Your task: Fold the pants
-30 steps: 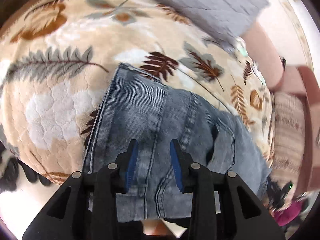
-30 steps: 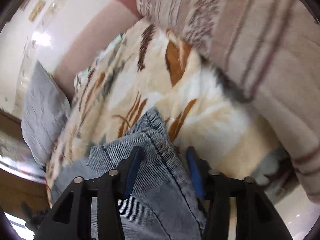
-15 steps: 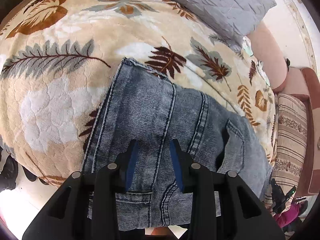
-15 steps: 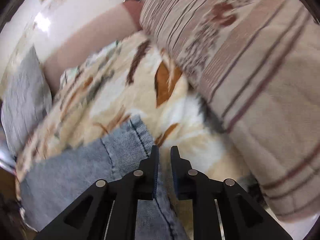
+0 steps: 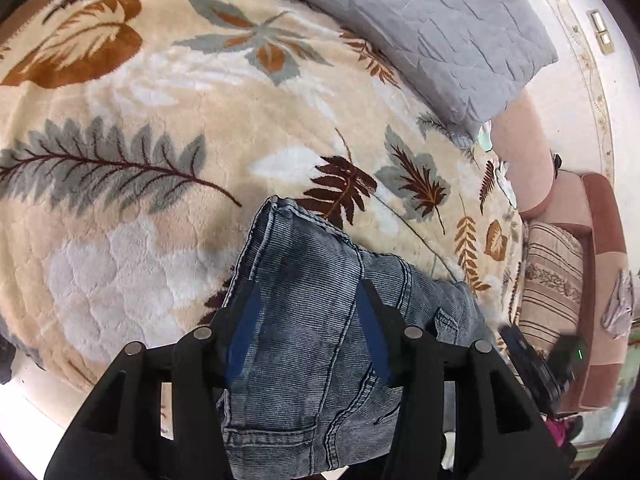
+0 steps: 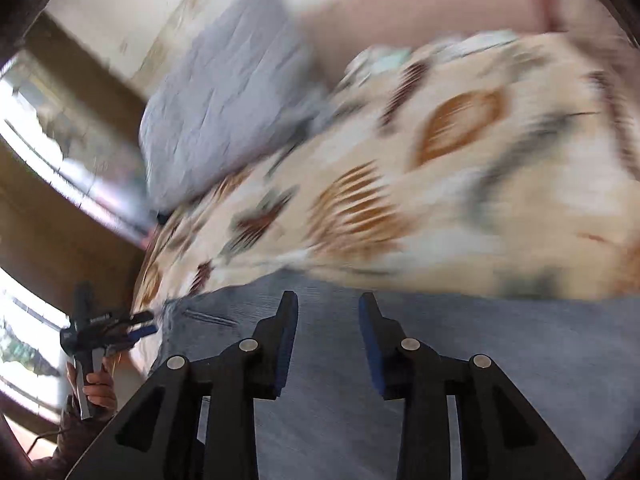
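The grey-blue denim pants [image 5: 316, 320] lie folded on the leaf-print blanket [image 5: 160, 128] at the bed's near edge. My left gripper [image 5: 306, 308] is open and hovers above the pants, holding nothing. In the blurred right wrist view the pants [image 6: 480, 380] fill the lower part. My right gripper [image 6: 328, 320] is open above them and empty. The left gripper [image 6: 132, 326] also shows there at the far left, in a hand.
A grey pillow [image 5: 420, 28] lies at the head of the bed; it also shows in the right wrist view [image 6: 224, 100]. A striped cushion [image 5: 552, 280] and a pink-brown sofa [image 5: 600, 260] stand to the right. White floor [image 5: 24, 396] lies below the bed edge.
My right gripper went from open to shut and is open again, and it swung left over the pants. My left gripper opened wider and pulled back.
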`<control>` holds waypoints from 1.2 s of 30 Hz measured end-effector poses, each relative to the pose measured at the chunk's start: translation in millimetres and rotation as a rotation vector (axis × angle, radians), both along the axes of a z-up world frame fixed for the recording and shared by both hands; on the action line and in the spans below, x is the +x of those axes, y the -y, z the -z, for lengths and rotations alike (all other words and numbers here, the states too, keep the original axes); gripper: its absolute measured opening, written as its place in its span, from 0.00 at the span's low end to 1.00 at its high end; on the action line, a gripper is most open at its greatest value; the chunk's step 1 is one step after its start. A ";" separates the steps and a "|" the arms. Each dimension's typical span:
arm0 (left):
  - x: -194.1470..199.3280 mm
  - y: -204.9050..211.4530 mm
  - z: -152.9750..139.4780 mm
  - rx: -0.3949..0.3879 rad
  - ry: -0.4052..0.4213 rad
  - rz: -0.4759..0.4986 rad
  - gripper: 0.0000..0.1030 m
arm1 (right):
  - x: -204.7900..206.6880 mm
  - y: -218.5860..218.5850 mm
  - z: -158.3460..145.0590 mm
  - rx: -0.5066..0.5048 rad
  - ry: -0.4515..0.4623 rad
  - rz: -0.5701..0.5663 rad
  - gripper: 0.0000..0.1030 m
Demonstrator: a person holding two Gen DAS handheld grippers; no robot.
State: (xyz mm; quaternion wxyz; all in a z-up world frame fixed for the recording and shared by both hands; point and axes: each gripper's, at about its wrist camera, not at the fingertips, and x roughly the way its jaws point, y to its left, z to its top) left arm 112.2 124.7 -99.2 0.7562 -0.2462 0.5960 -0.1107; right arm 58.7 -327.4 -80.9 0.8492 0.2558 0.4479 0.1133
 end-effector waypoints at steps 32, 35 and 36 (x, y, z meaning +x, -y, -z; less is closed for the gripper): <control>-18.8 -11.0 -20.8 -0.084 0.057 0.109 0.32 | 24.5 -70.1 -2.1 -0.297 0.000 -0.105 0.26; -62.0 -19.3 -23.8 -0.161 0.058 0.113 0.60 | -7.9 -70.9 -11.6 -0.186 0.011 -0.131 0.37; -75.1 -19.1 -21.1 -0.186 0.050 0.115 0.60 | -22.0 -73.0 -11.7 -0.163 0.007 -0.143 0.39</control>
